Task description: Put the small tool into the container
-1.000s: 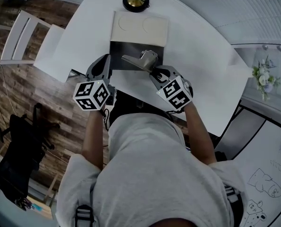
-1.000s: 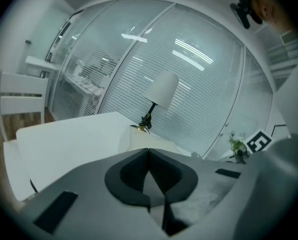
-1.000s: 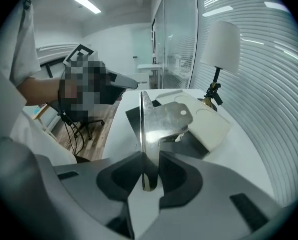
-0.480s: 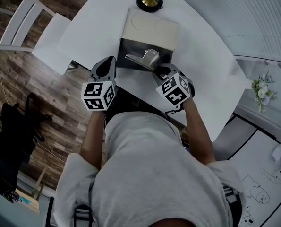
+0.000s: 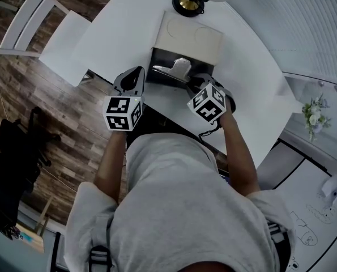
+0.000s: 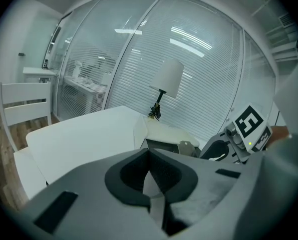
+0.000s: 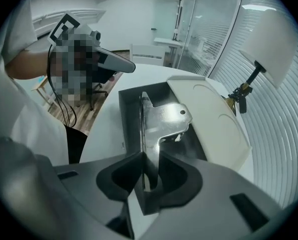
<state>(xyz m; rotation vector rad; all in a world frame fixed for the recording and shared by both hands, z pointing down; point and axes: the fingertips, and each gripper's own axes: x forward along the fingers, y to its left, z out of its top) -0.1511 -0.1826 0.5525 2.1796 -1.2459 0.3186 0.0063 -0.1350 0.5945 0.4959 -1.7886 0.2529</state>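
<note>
A white table (image 5: 117, 38) bears a dark open container (image 5: 163, 59), with its cream lid (image 5: 193, 38) lying at the far side. The right gripper (image 5: 195, 84) clamps the small metal tool (image 5: 176, 69) by its thin edge, over the container's opening. The left gripper (image 5: 135, 75), with its jaws pressed together on nothing, is just beside the container's near left corner.

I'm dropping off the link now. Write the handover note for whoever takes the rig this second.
Left claw: shut, empty, beside the container's near left corner.
Right claw: shut on the small metal tool, pointing steeply down.
Container: on the white table, dark part open, cream lid on its far side.
Done: tool is gripped and held over the open part.
Left: lower it in, open the right claw, pull away. Whether the tool touches the bottom can't be told.
</note>
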